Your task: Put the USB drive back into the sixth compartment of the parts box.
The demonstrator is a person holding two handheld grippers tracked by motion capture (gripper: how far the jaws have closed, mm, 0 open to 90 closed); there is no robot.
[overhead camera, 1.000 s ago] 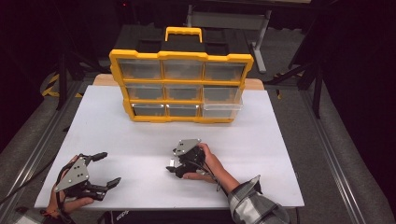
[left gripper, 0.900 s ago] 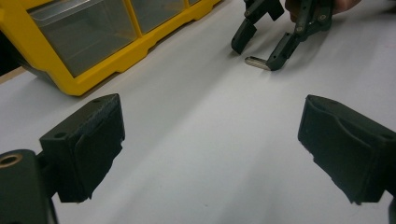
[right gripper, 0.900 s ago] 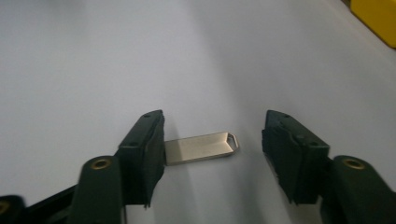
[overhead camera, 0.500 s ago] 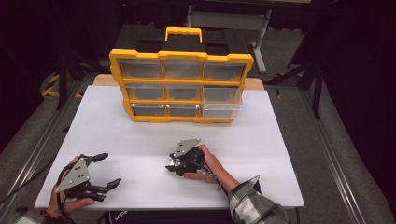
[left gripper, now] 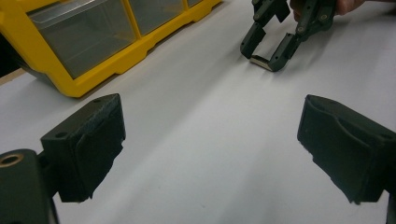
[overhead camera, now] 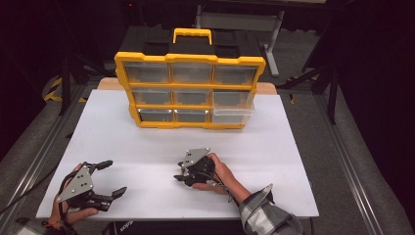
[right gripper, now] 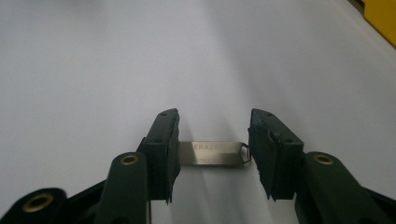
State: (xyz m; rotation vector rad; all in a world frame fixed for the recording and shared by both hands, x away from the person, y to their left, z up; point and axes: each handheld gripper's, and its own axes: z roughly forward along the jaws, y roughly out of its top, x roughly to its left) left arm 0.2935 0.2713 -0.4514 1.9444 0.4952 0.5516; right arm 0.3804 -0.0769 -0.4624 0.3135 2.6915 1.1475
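Note:
A small silver metal bar with printed letters and a wire loop at one end lies flat on the white table. My right gripper has just been closing, and its jaws now hold the bar by both ends. From the left gripper view, the right gripper points down at the table with the bar between its tips. In the high view the right gripper sits at the table's front middle. My left gripper rests at the front left, open and holding nothing.
A yellow drawer organizer with clear drawers stands upright at the back of the table. Its bottom right drawer sticks out a little. A wide stretch of white tabletop separates it from both grippers. Dark floor and frame legs surround the table.
The right gripper's jaws look slightly narrower than a second ago. Both hands stay where they were.

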